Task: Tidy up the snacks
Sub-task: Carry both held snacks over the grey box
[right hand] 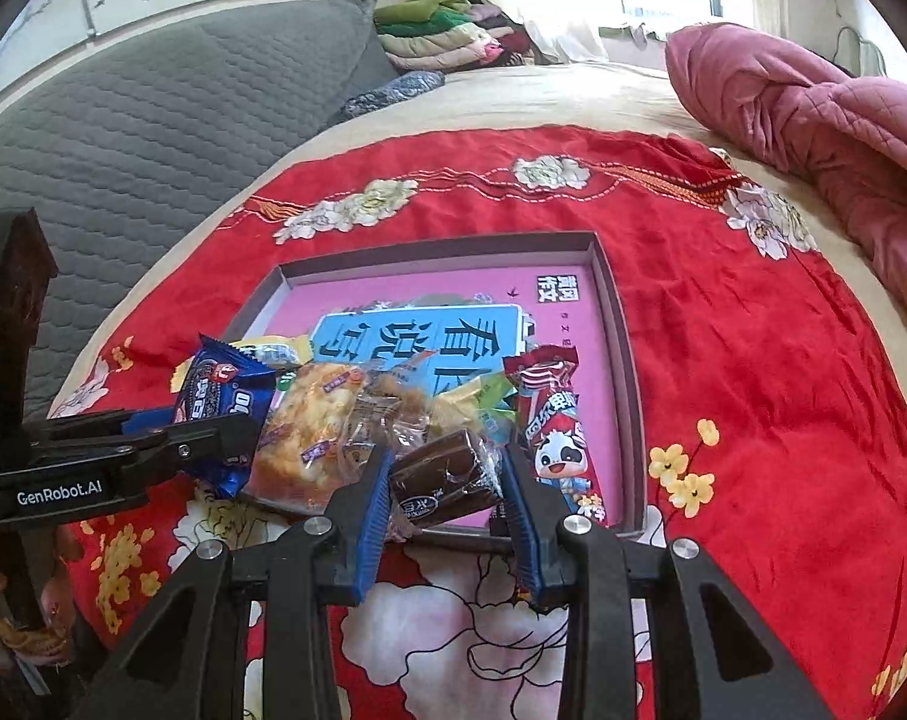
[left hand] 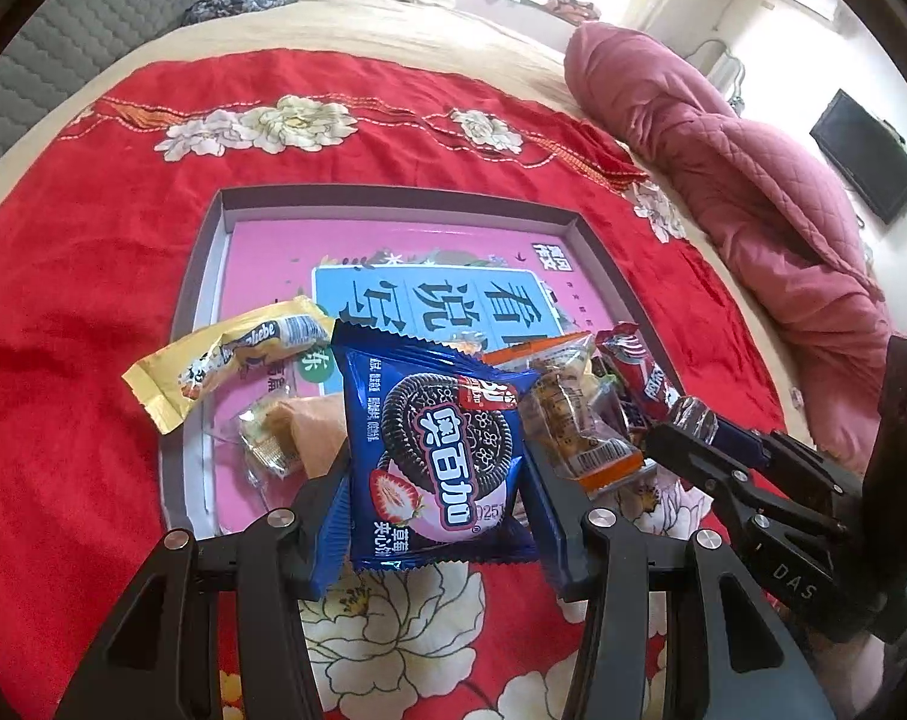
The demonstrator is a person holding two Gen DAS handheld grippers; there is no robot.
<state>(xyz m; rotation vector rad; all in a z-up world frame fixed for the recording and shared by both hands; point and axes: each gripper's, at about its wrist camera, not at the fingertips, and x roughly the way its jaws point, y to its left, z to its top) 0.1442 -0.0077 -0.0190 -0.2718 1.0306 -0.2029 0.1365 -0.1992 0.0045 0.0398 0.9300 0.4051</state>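
Left gripper [left hand: 432,510] is clamped on the blue Oreo pack [left hand: 432,450], pinching both crimped side seams, held just at the near rim of the tray [left hand: 393,195]. Right gripper [right hand: 444,501] is closed around the brown wafer bar [right hand: 444,477] in its clear wrap, over the tray's near edge. Both feel like nothing, I'd guess: light, crinkly, slippery film, with cookies that crack if squeezed. So grab the seams, not the middle. The rest of the pile sits at 12 o'clock from my fingers, the red milk stick [right hand: 552,420] at 1 o'clock of the wafer and the yellow packet [left hand: 225,360] at 10 o'clock of the Oreo.
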